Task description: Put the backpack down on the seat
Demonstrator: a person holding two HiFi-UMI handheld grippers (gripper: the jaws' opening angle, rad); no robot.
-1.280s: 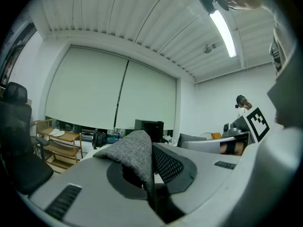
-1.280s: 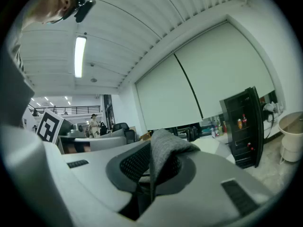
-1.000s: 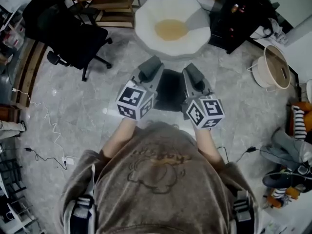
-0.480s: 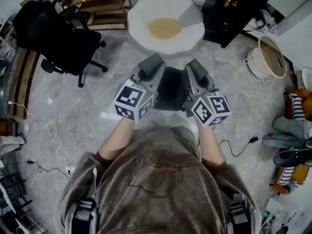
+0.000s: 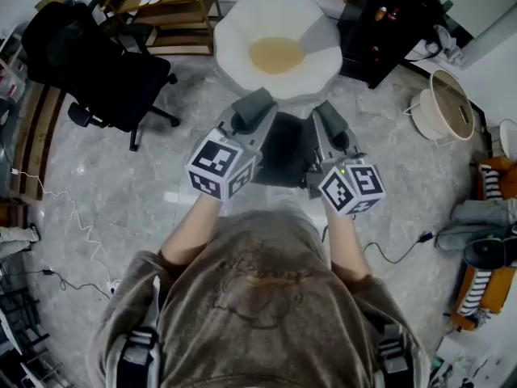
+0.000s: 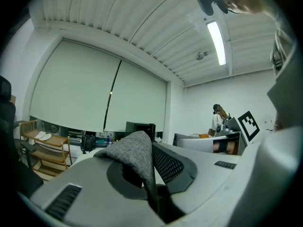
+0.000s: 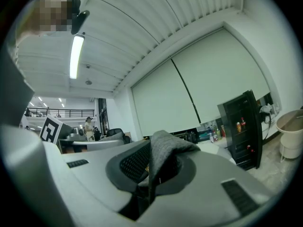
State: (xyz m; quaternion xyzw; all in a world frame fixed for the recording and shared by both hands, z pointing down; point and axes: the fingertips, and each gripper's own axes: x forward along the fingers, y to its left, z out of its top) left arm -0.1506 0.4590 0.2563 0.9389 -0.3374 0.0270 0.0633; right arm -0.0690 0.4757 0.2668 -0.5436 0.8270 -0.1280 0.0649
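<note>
Head view shows the backpack (image 5: 281, 148), judged soft and light, with the seat (image 5: 317, 51) at twelve o'clock; left gripper (image 6: 142, 167) and right gripper (image 7: 152, 171) pinch its top fabric.

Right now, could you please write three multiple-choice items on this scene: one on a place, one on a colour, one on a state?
1. Where is the seat relative to the backpack?
A) directly under it
B) ahead of it, on the floor
C) on top of it

2. What colour is the middle of the seat?
A) yellow
B) blue
C) red

3. The left gripper is:
A) open and empty
B) lying on the floor
C) shut on the backpack

Answers:
1 B: the head view shows the seat beyond the held backpack.
2 A: a yellow patch sits inside the white rim.
3 C: grey fabric is pinched between its jaws.
</note>
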